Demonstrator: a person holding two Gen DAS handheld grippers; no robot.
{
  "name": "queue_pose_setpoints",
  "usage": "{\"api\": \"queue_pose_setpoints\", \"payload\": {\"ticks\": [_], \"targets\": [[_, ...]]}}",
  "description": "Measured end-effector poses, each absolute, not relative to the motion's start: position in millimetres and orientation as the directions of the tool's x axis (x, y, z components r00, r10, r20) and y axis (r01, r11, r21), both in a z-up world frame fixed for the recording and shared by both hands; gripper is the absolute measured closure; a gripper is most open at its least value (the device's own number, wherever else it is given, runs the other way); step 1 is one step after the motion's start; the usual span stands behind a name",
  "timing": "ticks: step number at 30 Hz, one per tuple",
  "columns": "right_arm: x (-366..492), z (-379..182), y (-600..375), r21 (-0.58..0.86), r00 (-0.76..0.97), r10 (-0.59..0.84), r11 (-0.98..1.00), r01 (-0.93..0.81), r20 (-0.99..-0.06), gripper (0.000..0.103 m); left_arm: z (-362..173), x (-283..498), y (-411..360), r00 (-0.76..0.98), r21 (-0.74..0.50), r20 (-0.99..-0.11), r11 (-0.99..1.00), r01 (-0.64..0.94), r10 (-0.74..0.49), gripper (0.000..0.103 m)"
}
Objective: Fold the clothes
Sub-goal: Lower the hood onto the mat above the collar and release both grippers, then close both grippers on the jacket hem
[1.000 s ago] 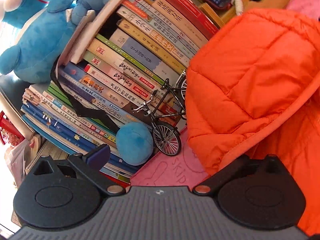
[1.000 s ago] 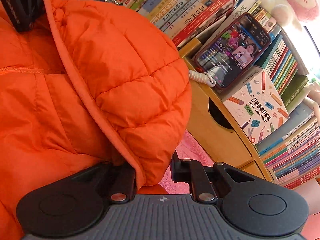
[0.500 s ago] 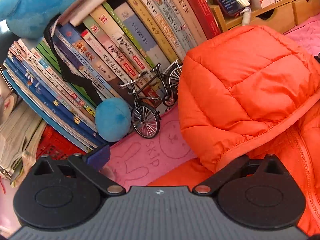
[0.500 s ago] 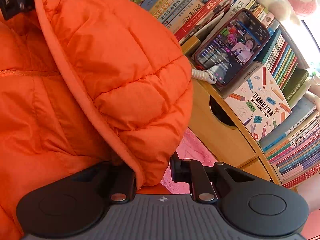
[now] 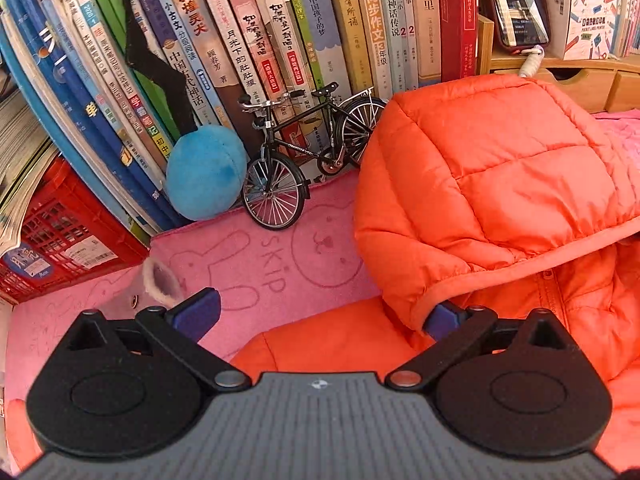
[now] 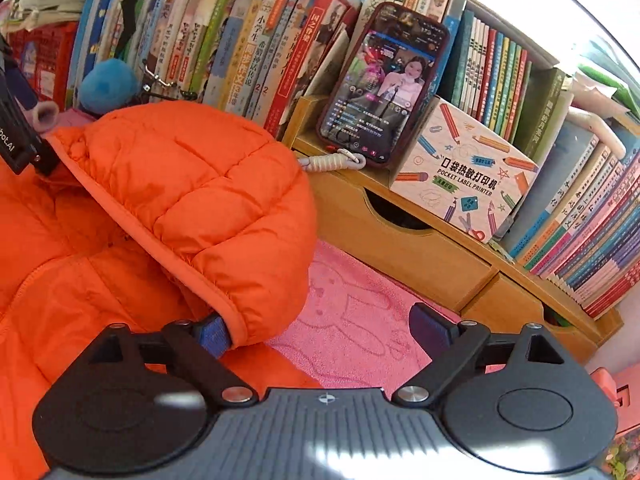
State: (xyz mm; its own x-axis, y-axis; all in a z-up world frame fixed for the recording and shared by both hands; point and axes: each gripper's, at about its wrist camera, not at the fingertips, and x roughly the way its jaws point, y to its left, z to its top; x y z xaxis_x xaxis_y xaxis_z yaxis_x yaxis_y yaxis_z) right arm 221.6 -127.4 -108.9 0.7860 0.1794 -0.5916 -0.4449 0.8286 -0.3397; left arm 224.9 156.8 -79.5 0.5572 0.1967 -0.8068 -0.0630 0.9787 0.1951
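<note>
One puffy orange quilted hooded jacket [image 5: 500, 184] lies on the pink towel [image 5: 256, 280], hood apparently toward the bookshelf [image 5: 280, 40], between two wide-open grippers, left [image 5: 320, 316] and right [image 6: 320, 328], the right's jaws just spread off its hem.

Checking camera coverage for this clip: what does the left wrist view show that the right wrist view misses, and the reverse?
Left wrist only: the whole model bicycle and the left gripper, open. Right wrist only: the label printer box, wooden drawers, and the right gripper, just opened, holding nothing. Both: the orange jacket's hood, phone, pink mat, books.
</note>
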Motion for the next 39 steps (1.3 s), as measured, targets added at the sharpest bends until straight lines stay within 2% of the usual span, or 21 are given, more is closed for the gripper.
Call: {"api": "queue_pose_setpoints", "payload": {"ticks": [5, 11, 25, 39], "targets": [[201.6, -98.6, -139.4, -0.23, 0.738, 0.202, 0.869, -0.439, -0.644, 0.01, -66.1, 202.4, 153.5, 0.557, 0.191, -0.804, 0.978, -0.088, 0.207, 0.0], [160.1, -112.4, -135.3, -0.189, 0.683, 0.185, 0.881, -0.433, -0.706, 0.01, -69.6, 171.0, 144.4, 0.52, 0.237, -0.815, 0.966, -0.106, 0.257, 0.0], [65.2, -114.7, -185.5, -0.034, 0.566, 0.095, 0.976, -0.213, -0.819, 0.01, -86.0, 25.5, 180.7, 0.338, 0.221, -0.882, 0.921, -0.321, 0.329, 0.0], [11.7, -122.6, -204.9, 0.077, 0.442, 0.128, 0.988, -0.133, -0.888, 0.01, -113.4, -8.2, 175.4, 0.297, 0.125, -0.927, 0.936, -0.328, 0.228, 0.0]]}}
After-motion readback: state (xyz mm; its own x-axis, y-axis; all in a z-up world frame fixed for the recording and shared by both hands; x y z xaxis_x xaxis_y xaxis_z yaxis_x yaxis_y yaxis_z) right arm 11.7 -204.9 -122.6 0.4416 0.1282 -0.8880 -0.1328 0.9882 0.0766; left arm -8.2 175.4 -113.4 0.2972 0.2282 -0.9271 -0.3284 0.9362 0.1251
